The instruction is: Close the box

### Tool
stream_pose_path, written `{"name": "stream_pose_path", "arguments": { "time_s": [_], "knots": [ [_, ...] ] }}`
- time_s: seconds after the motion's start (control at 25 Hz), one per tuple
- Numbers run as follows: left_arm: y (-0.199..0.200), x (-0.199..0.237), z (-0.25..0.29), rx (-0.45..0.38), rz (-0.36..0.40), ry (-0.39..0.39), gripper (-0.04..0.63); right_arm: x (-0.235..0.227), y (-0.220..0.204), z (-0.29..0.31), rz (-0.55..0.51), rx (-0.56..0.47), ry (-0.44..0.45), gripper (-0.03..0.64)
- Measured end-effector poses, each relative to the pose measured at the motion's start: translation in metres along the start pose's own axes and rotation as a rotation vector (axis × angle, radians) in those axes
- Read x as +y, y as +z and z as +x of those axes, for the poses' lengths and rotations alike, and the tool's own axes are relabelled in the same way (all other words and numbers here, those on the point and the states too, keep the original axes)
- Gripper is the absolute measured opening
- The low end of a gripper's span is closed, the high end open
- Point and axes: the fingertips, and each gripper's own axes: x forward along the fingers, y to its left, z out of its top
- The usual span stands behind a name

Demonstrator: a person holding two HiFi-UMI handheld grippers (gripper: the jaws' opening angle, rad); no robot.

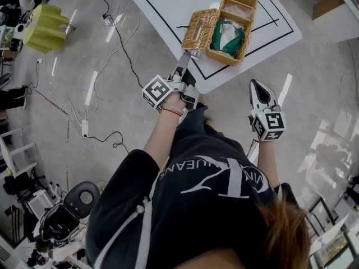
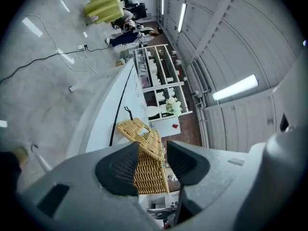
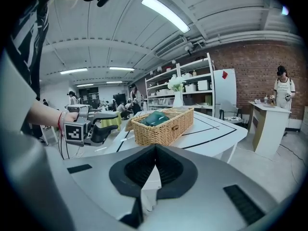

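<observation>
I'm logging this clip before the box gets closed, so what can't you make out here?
- Green item in the wicker box: too small in the head view; the box wall hides most of it in the right gripper view.
- Left hand-held gripper on the lid: in its own view the near jaw covers the contact, so the grip is unclear.

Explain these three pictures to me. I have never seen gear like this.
A person holds tongs in each hand, each with a marker cube and a camera. One picture looks down from the person's head; the other two look along each pair of tongs. On the white table stands a wicker basket with a green item inside and its lid open. The left tongs grip that lid. The right tongs are shut and empty, off the table.
</observation>
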Motion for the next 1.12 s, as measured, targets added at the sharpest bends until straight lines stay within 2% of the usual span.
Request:
{"name": "stream_pose_path", "arguments": {
  "time_s": [0.36, 0.64, 0.76, 0.88, 0.96, 1.04, 1.08, 1.12],
  "knots": [
    [0.000, 0.014, 0.022, -0.023, -0.147, 0.010, 0.181, -0.017, 0.001, 0.007, 0.018, 0.011, -0.025, -0.003],
    [0.003, 0.022, 0.030, -0.048, -0.189, 0.035, 0.181, -0.025, 0.000, -0.001, 0.029, 0.016, -0.052, -0.003],
    [0.002, 0.028, 0.030, -0.060, -0.196, 0.057, 0.138, -0.030, -0.004, -0.005, 0.037, 0.018, -0.065, -0.003],
    [0.001, 0.029, 0.031, -0.080, -0.227, 0.063, 0.124, -0.035, -0.007, -0.008, 0.044, 0.021, -0.073, -0.003],
    [-0.001, 0.030, 0.031, -0.084, -0.276, 0.073, 0.134, -0.035, -0.008, -0.009, 0.046, 0.022, -0.073, -0.003],
    [-0.006, 0.028, 0.035, -0.071, -0.373, 0.065, 0.151, -0.036, -0.008, -0.009, 0.048, 0.022, -0.071, -0.003],
    [-0.009, 0.026, 0.038, -0.061, -0.420, 0.053, 0.186, -0.035, -0.009, -0.008, 0.048, 0.021, -0.070, -0.003],
    [-0.011, 0.024, 0.040, -0.057, -0.451, 0.043, 0.194, -0.035, -0.009, -0.008, 0.048, 0.021, -0.069, -0.003]
  ]
}}
